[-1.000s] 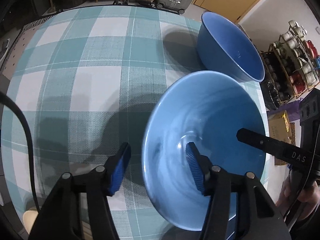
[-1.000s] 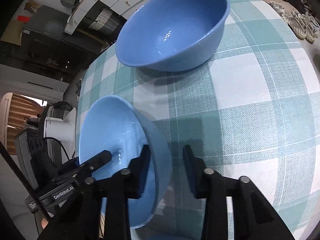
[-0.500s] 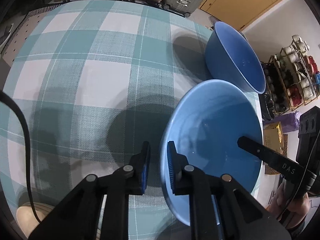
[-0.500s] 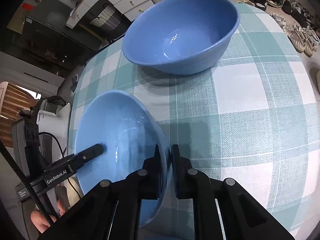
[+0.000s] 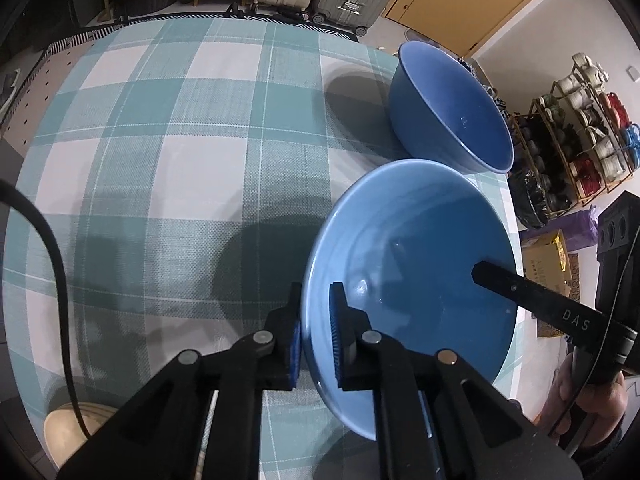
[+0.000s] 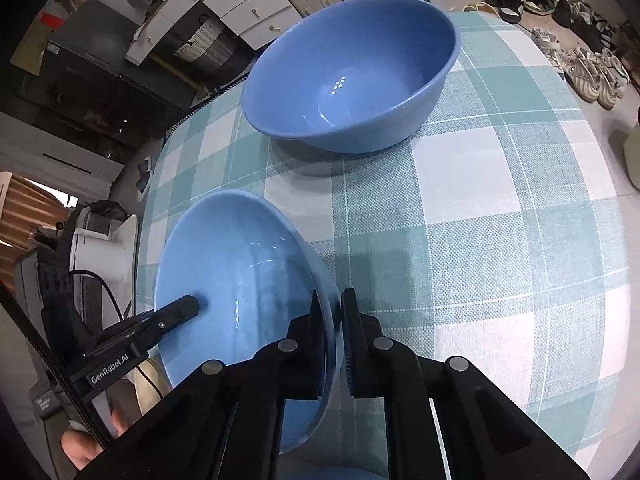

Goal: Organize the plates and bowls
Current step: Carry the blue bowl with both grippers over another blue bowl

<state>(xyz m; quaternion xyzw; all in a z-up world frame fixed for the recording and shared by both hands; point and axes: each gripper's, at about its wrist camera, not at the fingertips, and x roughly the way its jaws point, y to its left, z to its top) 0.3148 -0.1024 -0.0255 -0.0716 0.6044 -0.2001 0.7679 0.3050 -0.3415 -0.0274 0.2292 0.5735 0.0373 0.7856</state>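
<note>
Nearest the cameras, both claws were clamped on one light blue bowl [image 5: 408,272]. The left gripper [image 5: 316,336] pinched the rim on its own side, one pad outside the wall and one inside, and the right gripper [image 6: 332,332] pinched the opposite rim in the same way. Each pair of jaws had just been closing, and the rim sat between them. So the bowl lay directly between the two claws, neither hand nearer than the other, and it appeared raised a little off the checked tablecloth [image 5: 180,140], judging by the shadow beneath it, though the gap itself was hard to read. Its mouth faced upward, tipped slightly; being round, it had no long axis, and the line that mattered ran across it from one grip to the other. Farther off, beyond the held bowl's far rim and well within reach, the darker blue bowl [image 6: 352,84] rested on the cloth, upright, mouth open to the ceiling, apart from the held one. That was likely the target: the held bowl would need to travel forward, stay level, and come down mouth-up into it for a clean nest.
</note>
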